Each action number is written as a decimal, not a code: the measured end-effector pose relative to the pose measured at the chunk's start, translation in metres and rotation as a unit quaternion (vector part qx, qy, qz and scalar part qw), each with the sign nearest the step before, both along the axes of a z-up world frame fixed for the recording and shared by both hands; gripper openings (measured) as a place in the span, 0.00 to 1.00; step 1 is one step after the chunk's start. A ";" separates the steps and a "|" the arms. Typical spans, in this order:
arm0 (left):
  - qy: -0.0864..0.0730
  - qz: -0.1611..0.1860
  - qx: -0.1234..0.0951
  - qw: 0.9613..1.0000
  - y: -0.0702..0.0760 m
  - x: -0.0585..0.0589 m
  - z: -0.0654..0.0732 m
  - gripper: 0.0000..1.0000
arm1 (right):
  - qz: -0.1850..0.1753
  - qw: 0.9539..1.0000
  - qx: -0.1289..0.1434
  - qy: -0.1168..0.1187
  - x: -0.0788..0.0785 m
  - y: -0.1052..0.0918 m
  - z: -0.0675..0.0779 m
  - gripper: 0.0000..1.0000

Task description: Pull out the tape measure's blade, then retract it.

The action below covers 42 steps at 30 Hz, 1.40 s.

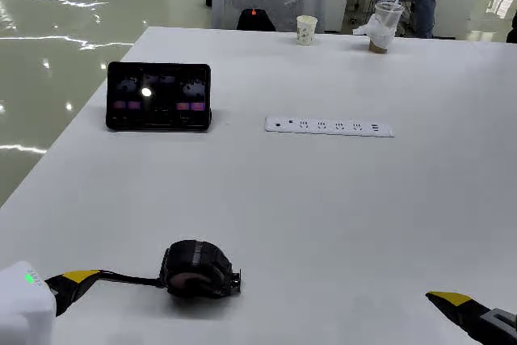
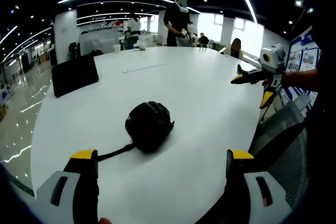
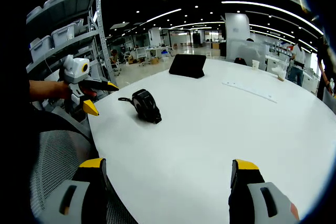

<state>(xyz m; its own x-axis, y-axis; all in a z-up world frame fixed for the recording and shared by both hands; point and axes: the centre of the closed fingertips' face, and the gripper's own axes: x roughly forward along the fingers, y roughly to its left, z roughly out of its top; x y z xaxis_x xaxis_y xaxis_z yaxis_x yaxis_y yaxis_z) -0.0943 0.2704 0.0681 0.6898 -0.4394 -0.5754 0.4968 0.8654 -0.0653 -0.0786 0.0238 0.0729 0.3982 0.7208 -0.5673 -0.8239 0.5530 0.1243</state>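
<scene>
On the smooth white table (image 1: 339, 199), near your edge: one tape measure (image 1: 198, 268), with a rounded, matt black case and the blade wound in. A thin black cord (image 1: 133, 279) runs from the case toward one yellow tip of your left gripper (image 2: 161, 157); whether cord and tip touch cannot be told. Your left gripper: jaws spread wide, dark with yellow tips, holding nothing, the tape measure just ahead of them. Your right gripper (image 3: 167, 165): jaws likewise wide apart and empty, at the table's near edge, well to the right of the tape measure. Farther back, left: one tablet (image 1: 158, 96), a flat black rectangle propped up, its screen glossy and lit. Mid-table: one power strip (image 1: 329, 126), long, white, lying flat. Far edge: one paper cup (image 1: 306, 29), and one clear plastic cup (image 1: 384, 22) with a straw.
</scene>
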 end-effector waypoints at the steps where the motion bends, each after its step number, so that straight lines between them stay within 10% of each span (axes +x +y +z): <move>1: 0.000 -0.001 0.001 1.000 0.000 0.000 0.000 0.99 | 0.001 1.000 0.000 0.000 0.001 0.000 0.000 0.99; 42: 0.018 -0.050 0.032 0.998 0.000 0.027 -0.012 0.99 | 0.090 0.995 -0.043 -0.013 0.030 0.018 -0.010 0.90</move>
<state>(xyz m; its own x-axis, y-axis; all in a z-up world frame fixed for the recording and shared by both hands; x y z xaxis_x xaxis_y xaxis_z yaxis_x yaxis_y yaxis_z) -0.0677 0.2707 0.0564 0.6232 -0.4670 -0.6274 0.5789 0.8148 -0.0314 -0.0483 0.0414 0.0626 0.2819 0.7315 -0.6208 -0.9127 0.4040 0.0615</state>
